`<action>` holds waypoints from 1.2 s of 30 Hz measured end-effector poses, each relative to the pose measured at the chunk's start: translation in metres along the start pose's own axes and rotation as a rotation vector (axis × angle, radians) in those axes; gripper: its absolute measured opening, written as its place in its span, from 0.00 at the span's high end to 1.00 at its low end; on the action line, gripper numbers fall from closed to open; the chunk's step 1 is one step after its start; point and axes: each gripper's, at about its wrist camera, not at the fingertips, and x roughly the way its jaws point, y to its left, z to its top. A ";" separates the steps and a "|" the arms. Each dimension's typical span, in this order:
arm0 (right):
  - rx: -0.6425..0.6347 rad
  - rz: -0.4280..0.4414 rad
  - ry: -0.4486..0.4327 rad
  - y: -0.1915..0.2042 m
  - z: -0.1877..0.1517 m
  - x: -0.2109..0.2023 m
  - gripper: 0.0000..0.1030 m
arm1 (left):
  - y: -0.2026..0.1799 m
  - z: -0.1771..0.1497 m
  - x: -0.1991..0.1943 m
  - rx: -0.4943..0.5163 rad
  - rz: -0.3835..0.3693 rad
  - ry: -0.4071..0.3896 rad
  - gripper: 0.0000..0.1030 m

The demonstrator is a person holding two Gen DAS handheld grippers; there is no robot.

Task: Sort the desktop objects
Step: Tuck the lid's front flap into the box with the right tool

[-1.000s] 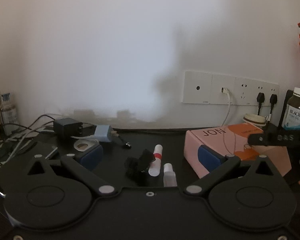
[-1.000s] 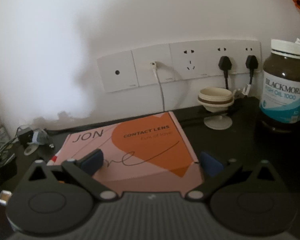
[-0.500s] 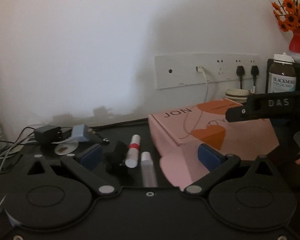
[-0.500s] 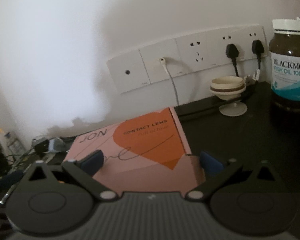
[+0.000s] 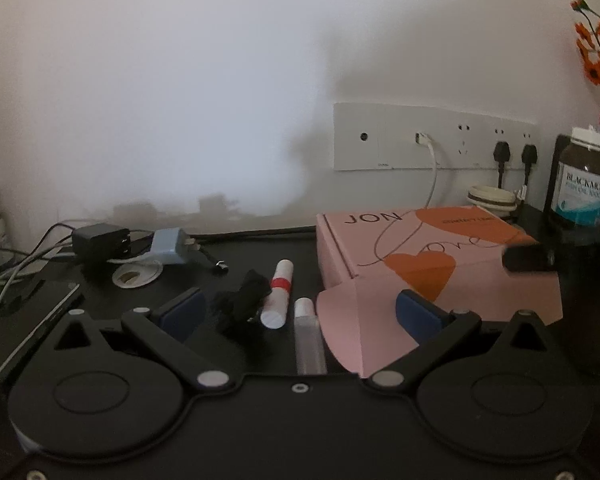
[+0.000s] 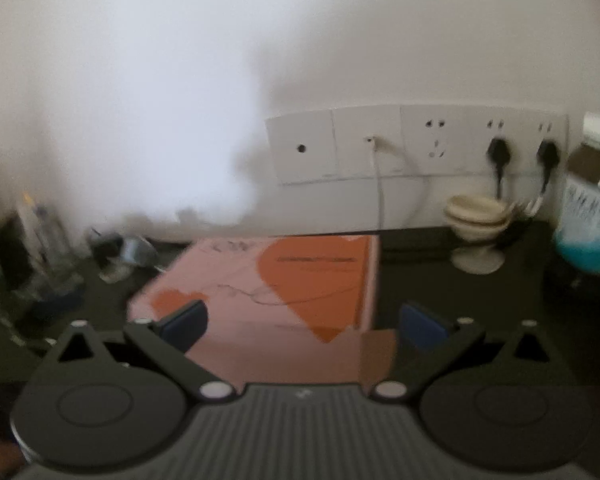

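Observation:
A pink and orange contact-lens box (image 5: 428, 256) lies on the dark desk, its front flap folded out. Left of it lie a white tube with a red band (image 5: 278, 294), a small clear bottle (image 5: 307, 336) and a crumpled black item (image 5: 244, 298). My left gripper (image 5: 298, 312) is open above these small things, nothing between its pads. In the blurred right wrist view my right gripper (image 6: 302, 322) is open just over the near part of the same box (image 6: 292, 284). The right gripper's black tip (image 5: 530, 258) shows over the box's right side.
Black and blue chargers (image 5: 100, 246) with cables and a white ring sit at the back left; a phone (image 5: 28, 322) lies at the left edge. A brown supplement bottle (image 5: 582, 184), a cream cup (image 5: 492, 198) and orange flowers stand at the right. A socket strip (image 5: 432, 138) runs along the wall.
The left view has swung from left to right and part way back, with the box sliding across the frame. The right gripper has shifted right and forward; its view is now blurred.

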 end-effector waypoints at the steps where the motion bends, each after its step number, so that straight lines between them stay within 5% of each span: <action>1: -0.015 -0.003 0.026 -0.001 0.000 0.003 0.01 | 0.001 0.000 0.000 -0.004 0.001 0.002 0.00; 9: -0.040 -0.038 0.148 0.003 -0.009 0.022 0.01 | -0.003 0.001 0.006 0.024 0.015 0.038 0.00; 19: 0.070 -0.090 0.084 -0.016 -0.004 0.029 0.01 | -0.007 0.003 0.016 0.043 0.078 0.065 0.00; 36: 0.048 0.029 0.102 -0.003 -0.008 0.045 0.01 | 0.009 0.007 0.026 -0.040 0.077 0.103 0.00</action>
